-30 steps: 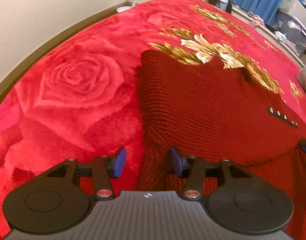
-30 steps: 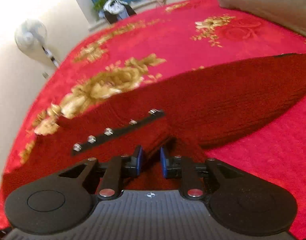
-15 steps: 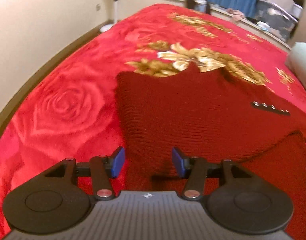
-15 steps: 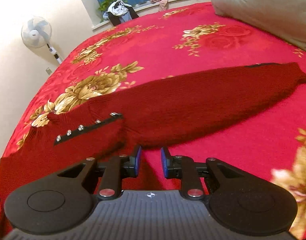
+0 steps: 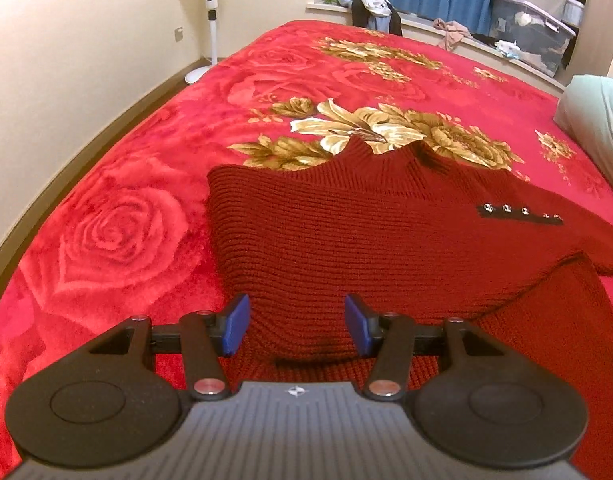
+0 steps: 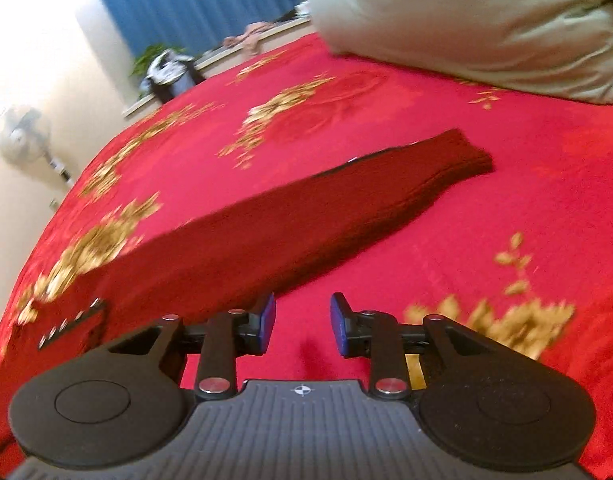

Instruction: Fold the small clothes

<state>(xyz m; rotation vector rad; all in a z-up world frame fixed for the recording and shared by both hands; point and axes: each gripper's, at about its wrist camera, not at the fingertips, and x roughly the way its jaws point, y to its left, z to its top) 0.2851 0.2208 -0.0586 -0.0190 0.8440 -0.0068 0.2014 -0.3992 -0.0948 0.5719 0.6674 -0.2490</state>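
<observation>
since the earlier frames the right gripper has swung off the sweater's body and out along the bed toward the pillow side, so its view now looks up the outstretched sleeve rather than at the button strip; the left gripper has drawn back a little from the folded side and its view has lifted to take in more of the bed. the dark red knit sweater lies flat on the red rose blanket, collar pointing toward the window end of the bed, one side already folded in. the sleeve is what the coming move turns on: its long axis runs slantwise from the body out to the cuff, which points toward the pale pillow at the head edge. the right gripper is plainly the nearer one, just beside the sleeve's near edge, jaws apart and opening with only blanket between them. the left gripper hovers over the sweater's folded near edge, jaws apart, pads not pressing the knit. the likely next step is folding the sleeve across the body.
</observation>
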